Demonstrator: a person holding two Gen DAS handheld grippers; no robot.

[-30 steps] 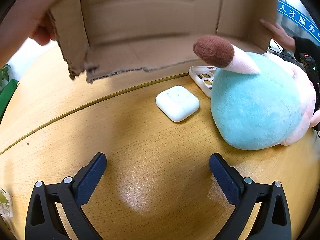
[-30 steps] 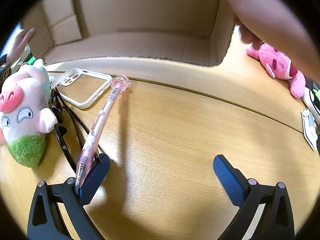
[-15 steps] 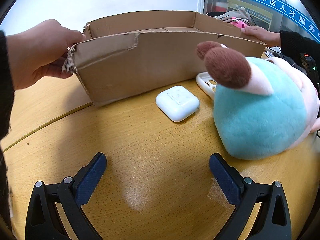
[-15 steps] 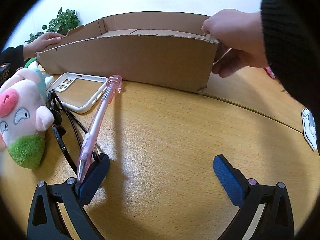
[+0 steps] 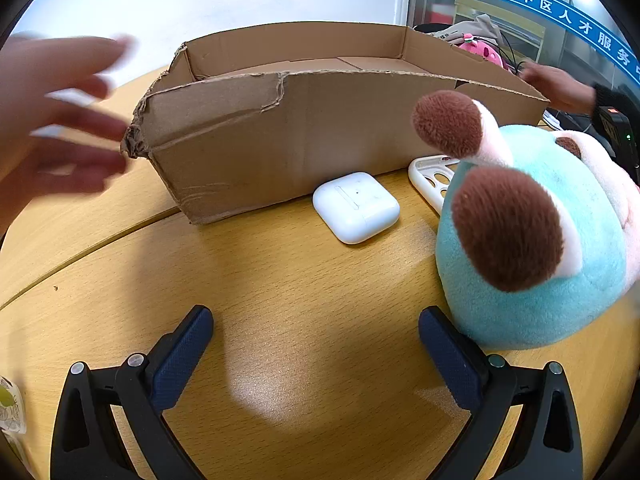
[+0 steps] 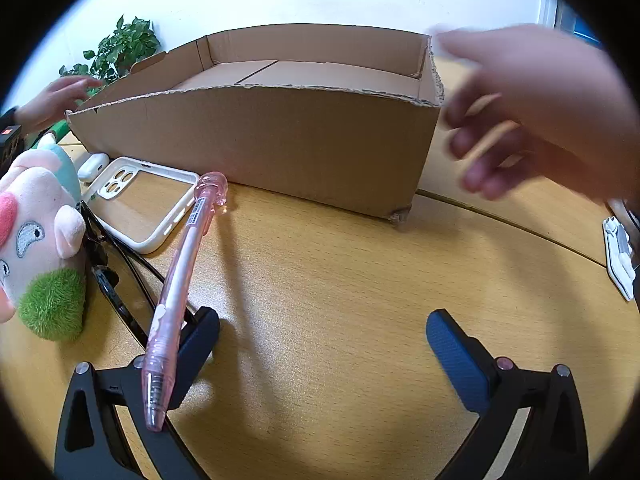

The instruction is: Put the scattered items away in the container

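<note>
Sitting at twelve o'clock, the torn brown cardboard box (image 5: 304, 140) looks empty. Both the left gripper (image 5: 316, 344) and the right gripper (image 6: 322, 340) gape wide. A blurry hand (image 6: 532, 112) is hard to make out.

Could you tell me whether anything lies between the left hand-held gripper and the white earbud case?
Nothing visible does. The left hand-held gripper is open, with bare table up to the earbud case. The plush toy sits off to the right.
</note>
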